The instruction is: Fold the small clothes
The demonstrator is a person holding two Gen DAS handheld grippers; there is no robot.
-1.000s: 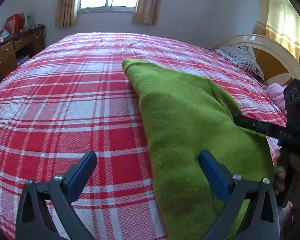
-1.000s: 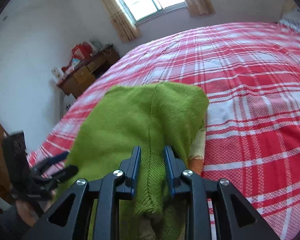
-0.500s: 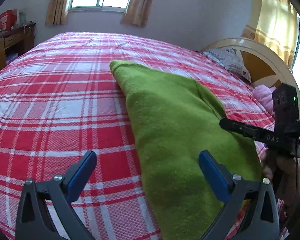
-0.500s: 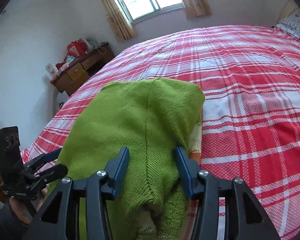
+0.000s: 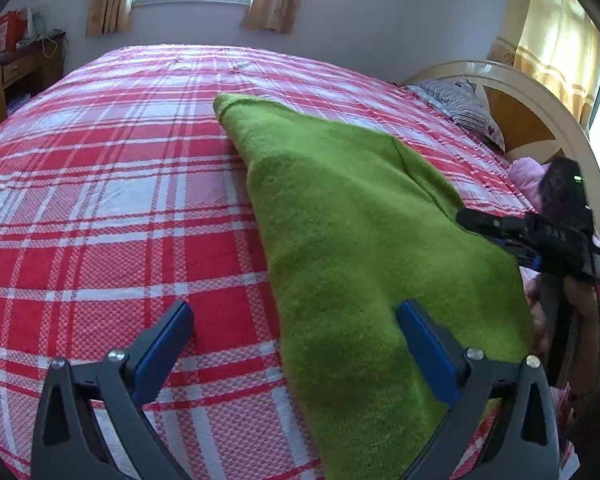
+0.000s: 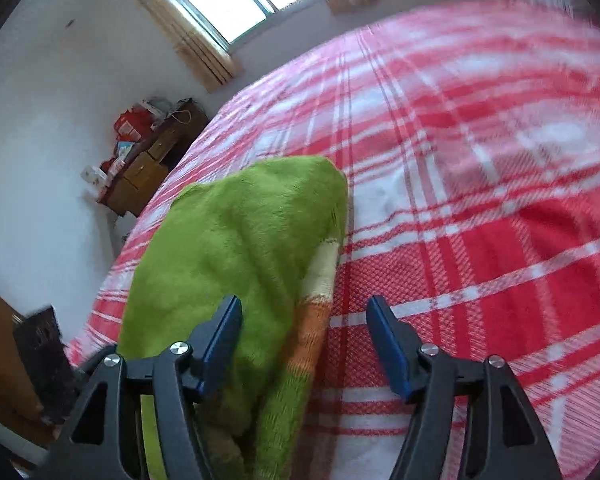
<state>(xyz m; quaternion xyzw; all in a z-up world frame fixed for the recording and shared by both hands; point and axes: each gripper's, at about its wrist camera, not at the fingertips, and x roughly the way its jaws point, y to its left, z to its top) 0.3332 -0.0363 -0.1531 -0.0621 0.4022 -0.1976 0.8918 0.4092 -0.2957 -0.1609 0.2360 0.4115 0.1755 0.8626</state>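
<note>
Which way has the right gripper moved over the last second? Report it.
Yes. The right gripper has let go of the green sweater, opened wide and swung right, so the sweater's ridge now lies at its left finger, over the plaid bedspread.

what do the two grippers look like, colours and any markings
Both the left gripper and right gripper have black triangular cut-out frames, silver screws and blue fingertip pads. Seen from the left wrist view, the right gripper's body carries white lettering and a small green light.

The right gripper is wide open over the red checked bed, with the green sweater lying on the bed.
</note>
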